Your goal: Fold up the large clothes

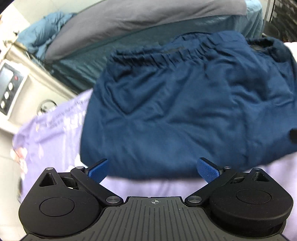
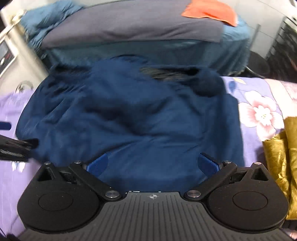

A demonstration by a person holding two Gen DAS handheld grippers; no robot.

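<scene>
A dark blue garment [image 1: 185, 103] with a gathered elastic waistband lies folded and rumpled on a lilac floral sheet [image 1: 52, 129]. It also fills the middle of the right wrist view [image 2: 130, 120]. My left gripper [image 1: 153, 169] is open and empty, its blue pads at the garment's near edge. My right gripper [image 2: 152, 165] is open and empty, hovering over the garment's near part. The left gripper's dark tip [image 2: 14, 146] shows at the left edge of the right wrist view, beside the garment.
A mustard-gold cloth [image 2: 280, 155] lies on the sheet to the right. Behind is a bed with a grey blanket [image 2: 130, 26], teal bedding [image 1: 37, 37] and an orange cloth [image 2: 209, 11]. A white appliance with buttons [image 1: 11, 87] stands at the left.
</scene>
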